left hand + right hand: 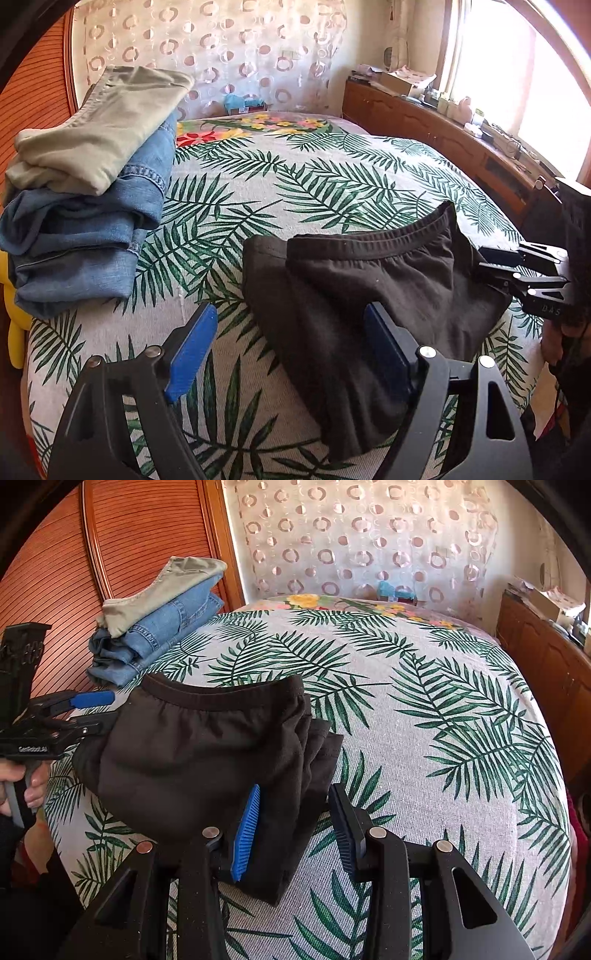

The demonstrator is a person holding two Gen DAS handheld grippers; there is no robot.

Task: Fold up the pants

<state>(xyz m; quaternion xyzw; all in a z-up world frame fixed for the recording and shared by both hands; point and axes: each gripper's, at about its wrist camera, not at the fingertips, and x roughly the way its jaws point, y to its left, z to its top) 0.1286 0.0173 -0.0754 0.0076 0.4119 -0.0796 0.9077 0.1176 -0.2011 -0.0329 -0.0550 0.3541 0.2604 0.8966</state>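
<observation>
Black pants [373, 291] lie folded on the leaf-print bed, elastic waistband on the far side; they also show in the right wrist view [207, 753]. My left gripper [291, 354] is open, its jaws astride the pants' left edge, one blue pad on bare sheet, the other over the cloth. It shows from the side in the right wrist view [92, 716]. My right gripper [291, 830] is open at the pants' right edge, its left pad over the cloth. In the left wrist view it [491, 266] touches the pants' right side.
A stack of folded blue jeans [85, 229] and beige trousers [107, 133] sits at the bed's far left, by a wooden louvred door [74, 572]. A wooden cabinet [461, 144] with clutter runs along the right under a bright window. A patterned curtain hangs behind.
</observation>
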